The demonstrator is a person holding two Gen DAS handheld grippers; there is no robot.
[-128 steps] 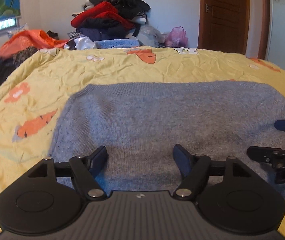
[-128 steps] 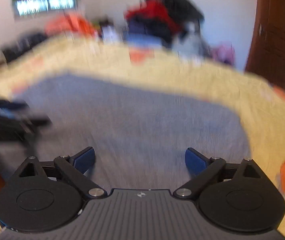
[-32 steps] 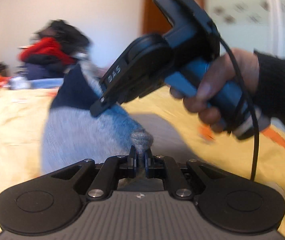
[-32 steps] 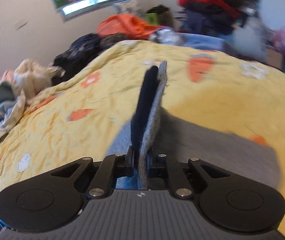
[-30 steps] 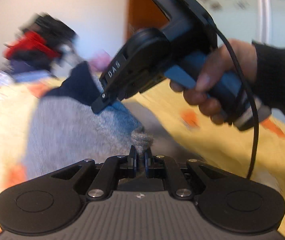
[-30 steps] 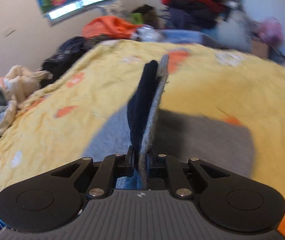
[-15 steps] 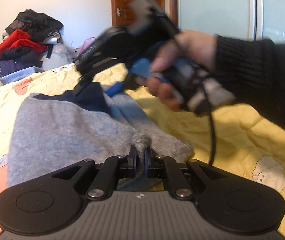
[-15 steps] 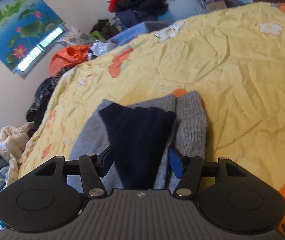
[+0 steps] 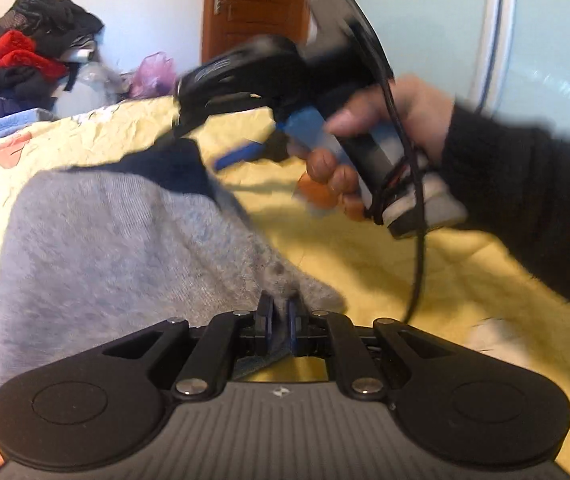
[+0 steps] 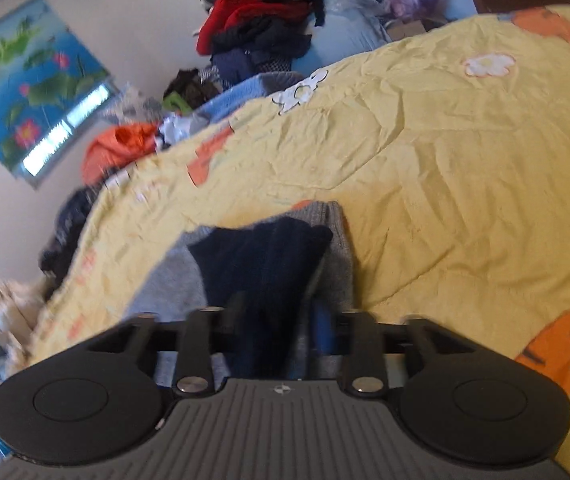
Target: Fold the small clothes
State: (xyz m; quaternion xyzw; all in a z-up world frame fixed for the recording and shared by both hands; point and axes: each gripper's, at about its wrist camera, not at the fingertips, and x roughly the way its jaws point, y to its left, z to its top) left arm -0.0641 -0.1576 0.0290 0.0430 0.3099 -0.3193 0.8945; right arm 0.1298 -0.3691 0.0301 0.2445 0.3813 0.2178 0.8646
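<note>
Yellow bedspread (image 10: pixel 465 184): right hand-held gripper (image 10: pixel 277 320) just spread, releasing sweater (image 9: pixel 117 248); left hand-held gripper (image 9: pixel 279 314) still pinches it.

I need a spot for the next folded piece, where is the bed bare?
The yellow quilt is bare right of the grey sweater, out to the carrot print. The far edge by the clothes pile is crowded.
</note>
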